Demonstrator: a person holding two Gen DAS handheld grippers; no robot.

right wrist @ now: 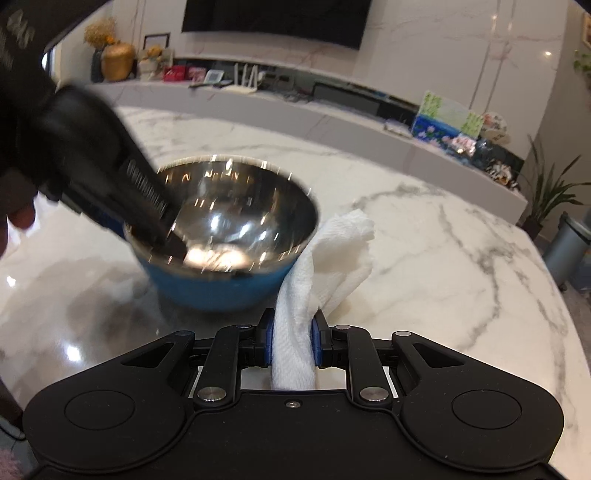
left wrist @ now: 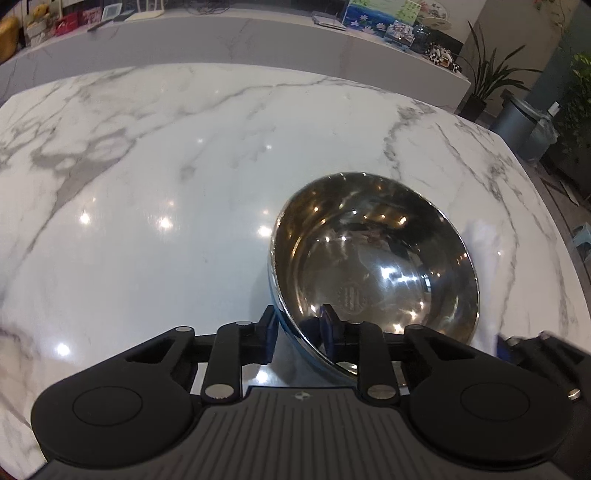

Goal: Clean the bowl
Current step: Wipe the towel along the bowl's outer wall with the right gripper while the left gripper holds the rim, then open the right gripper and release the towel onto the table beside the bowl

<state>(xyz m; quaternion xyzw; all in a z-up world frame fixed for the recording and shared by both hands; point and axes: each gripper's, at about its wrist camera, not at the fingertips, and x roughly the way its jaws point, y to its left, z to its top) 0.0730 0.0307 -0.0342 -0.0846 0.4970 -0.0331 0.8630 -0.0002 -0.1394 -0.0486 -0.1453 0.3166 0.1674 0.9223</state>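
A steel bowl [left wrist: 373,266] with a blue outer wall [right wrist: 221,288] stands on the white marble table [left wrist: 147,184]. My left gripper [left wrist: 299,328] is shut on the bowl's near rim, one finger outside the wall and one inside. In the right wrist view it reaches in from the left, blurred, as the left gripper [right wrist: 159,221] at the bowl's left rim. My right gripper [right wrist: 291,334] is shut on a crumpled white paper towel [right wrist: 332,254], just right of the bowl and outside it. The towel [left wrist: 484,258] shows as a white blur beside the bowl.
The marble table's right edge [right wrist: 554,314] curves away close by. Beyond it stand a grey bin [right wrist: 565,247] and a potted plant [right wrist: 546,195]. A long ledge [left wrist: 221,33] with boxes and ornaments runs behind the table.
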